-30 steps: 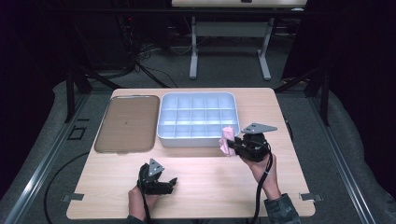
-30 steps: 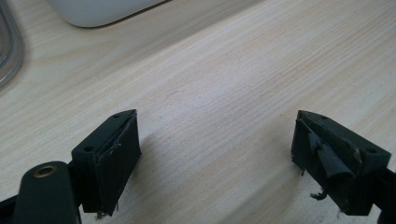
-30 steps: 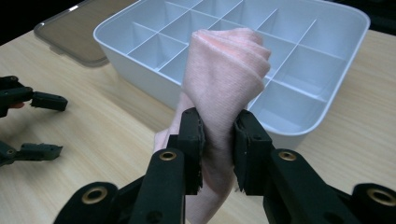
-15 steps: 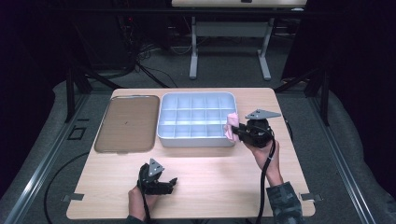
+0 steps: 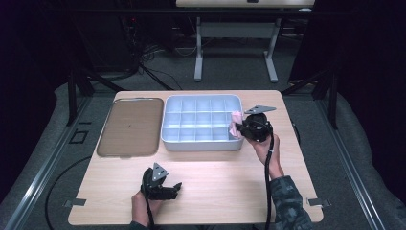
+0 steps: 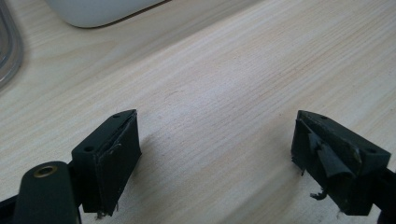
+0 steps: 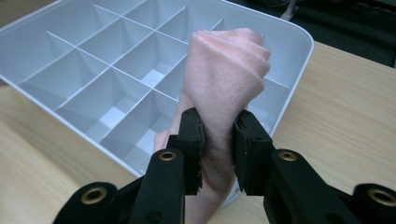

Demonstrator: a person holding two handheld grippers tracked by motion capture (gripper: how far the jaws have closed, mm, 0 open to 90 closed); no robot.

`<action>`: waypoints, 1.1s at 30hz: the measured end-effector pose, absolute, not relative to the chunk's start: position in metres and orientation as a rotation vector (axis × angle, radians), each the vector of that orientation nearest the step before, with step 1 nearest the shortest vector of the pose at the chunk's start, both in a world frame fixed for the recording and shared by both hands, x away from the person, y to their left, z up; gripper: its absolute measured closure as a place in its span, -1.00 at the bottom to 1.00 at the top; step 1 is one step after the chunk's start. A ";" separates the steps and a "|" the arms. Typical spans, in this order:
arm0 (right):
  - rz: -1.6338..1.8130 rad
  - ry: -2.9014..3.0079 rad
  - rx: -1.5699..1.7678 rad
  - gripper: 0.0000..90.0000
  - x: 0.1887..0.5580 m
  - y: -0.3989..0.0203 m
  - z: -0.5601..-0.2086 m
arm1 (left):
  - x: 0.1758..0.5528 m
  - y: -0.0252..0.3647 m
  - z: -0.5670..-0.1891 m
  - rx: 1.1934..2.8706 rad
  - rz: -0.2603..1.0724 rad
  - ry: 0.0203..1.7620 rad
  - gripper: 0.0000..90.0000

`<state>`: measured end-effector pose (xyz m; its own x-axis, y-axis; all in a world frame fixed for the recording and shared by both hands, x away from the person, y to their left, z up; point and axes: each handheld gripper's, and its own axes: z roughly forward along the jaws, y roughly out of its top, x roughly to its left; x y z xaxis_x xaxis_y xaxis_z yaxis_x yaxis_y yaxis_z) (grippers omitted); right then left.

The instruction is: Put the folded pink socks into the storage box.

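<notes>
A pale pink folded cloth (image 7: pixel 224 79) is pinched between the jaws of my right gripper (image 7: pixel 218 140), which is shut on it. In the high view that right gripper (image 5: pixel 238 129) holds the pink cloth (image 5: pixel 235 122) over the right edge of a white compartment tray (image 5: pixel 201 143) whose cells look empty. The same white tray (image 7: pixel 289 32) lies just beyond the jaws in the right gripper view. My left gripper (image 5: pixel 173 188) rests low on the wooden table (image 5: pixel 225 182) near its front edge. Its jaws stand wide apart over bare wood (image 6: pixel 215 140), with nothing between them.
A flat brownish lid (image 5: pixel 128 125) lies left of the tray, its rim at the corner (image 6: pixel 8 46) of the left gripper view. The tray's lower wall (image 6: pixel 102 11) lies ahead of the left gripper. Dark floor, cables and another table's legs surround the table.
My right gripper has carried the pink cloth away from me, from the table beside the tray's near right corner to over the tray's right edge. The left gripper has stayed still.
</notes>
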<state>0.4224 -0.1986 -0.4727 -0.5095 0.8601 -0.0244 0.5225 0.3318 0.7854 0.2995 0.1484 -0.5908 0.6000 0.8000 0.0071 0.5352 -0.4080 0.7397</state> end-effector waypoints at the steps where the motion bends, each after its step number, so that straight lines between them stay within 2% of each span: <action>1: 1.026 2.158 1.215 0.65 0.425 -0.198 -0.475 | 0.299 0.148 -0.591 2.111 0.473 1.050 -0.66; 19: 0.827 2.211 1.189 0.62 0.444 -0.183 -0.503 | 0.300 0.148 -0.591 2.111 0.474 1.048 -0.66; 33: 0.826 2.248 1.200 0.34 0.433 -0.183 -0.499 | 0.300 0.148 -0.591 2.111 0.475 1.048 -0.66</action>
